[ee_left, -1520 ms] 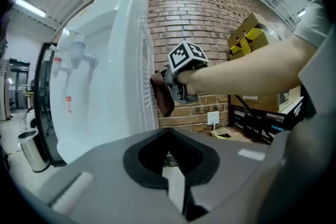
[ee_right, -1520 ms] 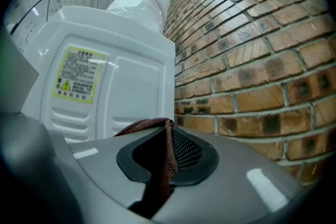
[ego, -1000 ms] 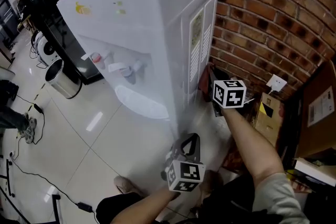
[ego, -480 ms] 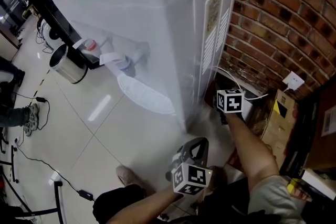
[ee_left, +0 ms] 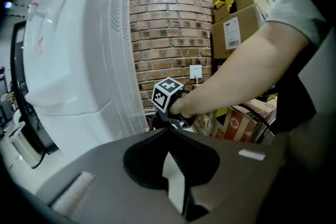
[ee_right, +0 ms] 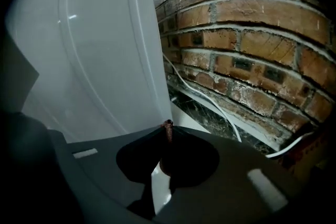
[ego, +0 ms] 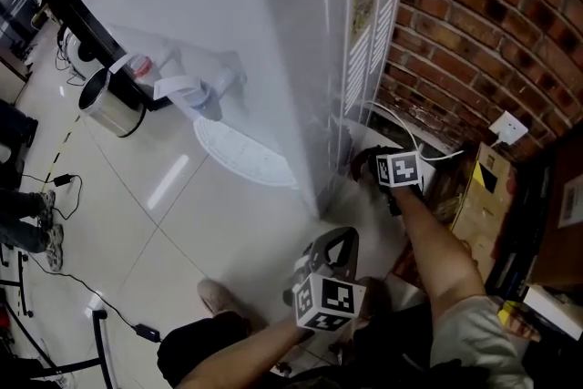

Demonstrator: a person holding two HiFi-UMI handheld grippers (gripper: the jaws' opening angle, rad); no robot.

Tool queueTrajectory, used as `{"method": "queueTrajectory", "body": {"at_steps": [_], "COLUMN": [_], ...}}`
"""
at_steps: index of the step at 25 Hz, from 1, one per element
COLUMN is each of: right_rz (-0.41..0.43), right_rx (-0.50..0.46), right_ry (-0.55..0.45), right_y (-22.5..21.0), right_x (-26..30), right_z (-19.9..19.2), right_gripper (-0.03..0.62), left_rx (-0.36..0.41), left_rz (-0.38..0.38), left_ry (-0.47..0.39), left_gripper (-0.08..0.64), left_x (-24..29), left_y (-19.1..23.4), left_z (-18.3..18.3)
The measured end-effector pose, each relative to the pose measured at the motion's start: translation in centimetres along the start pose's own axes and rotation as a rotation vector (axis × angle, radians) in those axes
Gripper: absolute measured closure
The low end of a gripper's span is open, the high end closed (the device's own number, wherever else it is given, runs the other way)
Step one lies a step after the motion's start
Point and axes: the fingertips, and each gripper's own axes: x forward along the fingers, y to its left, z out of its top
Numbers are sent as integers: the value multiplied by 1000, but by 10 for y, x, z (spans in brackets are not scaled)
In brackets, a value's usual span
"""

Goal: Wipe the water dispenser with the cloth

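Reddish cloth (ee_right: pixel 168 129) (pinched) in right gripper (ee_right: pixel 167 124)

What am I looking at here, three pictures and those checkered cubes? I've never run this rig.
There is no robot: a person holds a two-jaw gripper in each hand, and the cubes are part of them. The wide picture comes from a head camera looking down; the other two cameras ride on the grippers. The white water dispenser stands on the tiled floor by a brick wall. The right gripper pinches a dark red cloth near the dispenser's lower side. The left gripper is closed and empty.
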Motion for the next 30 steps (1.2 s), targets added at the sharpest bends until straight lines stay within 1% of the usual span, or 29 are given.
{"method": "queueTrajectory", "body": {"at_steps": [3, 7, 9, 11, 12, 14, 16, 17, 18, 20, 22, 25, 26, 27, 30], "right_rz": [36, 105, 141, 181, 198, 219, 228, 231, 233, 227, 206, 170, 157, 142, 90], "right_rx": [-27, -54, -60, -62, -63, -71, -78, -74, -64, -52, -85, -186, -205, -205, -155], "right_ry": [82, 233, 283, 311, 324, 353, 363, 350, 325, 242, 128, -68, -137, -207, -433], "right_y": [6, 26, 38, 50, 55, 59, 63, 65, 68, 71, 79, 102, 108, 113, 120], "right_x": [-21, -48, -57, -63, -65, -71, -81, -87, -95, -118, -153, -218, -241, -264, -329], "right_z": [-13, -56, -74, -85, -89, -94, -94, -90, -82, -55, -23, 19, 30, 40, 65], "right_gripper": [541, 541, 541, 536, 521, 454, 445, 446, 455, 505, 559, 578, 578, 578, 580], "left_rx": [3, 8, 0, -10, -13, -20, -30, -36, -45, -75, -113, -157, -166, -174, -188], "left_rz": [14, 13, 17, 24, 27, 36, 47, 55, 64, 81, 88, 84, 81, 79, 79], "left_ry": [-28, -60, -77, -100, -113, -131, -136, -137, -139, -153, -177, -224, -240, -256, -291], "left_gripper": [560, 560, 560, 560, 560, 560, 560, 560, 560, 560, 560, 560, 560, 560, 560], "left_x": [-3, -14, -22, -30, -34, -40, -47, -52, -55, -61, -67, -80, -85, -89, -106], "left_y": [5, 2, 1, 2, 3, 5, 11, 15, 20, 29, 35, 42, 43, 44, 48], "left_z": [10, 22, 29, 37, 42, 49, 51, 52, 53, 59, 67, 81, 86, 92, 107]}}
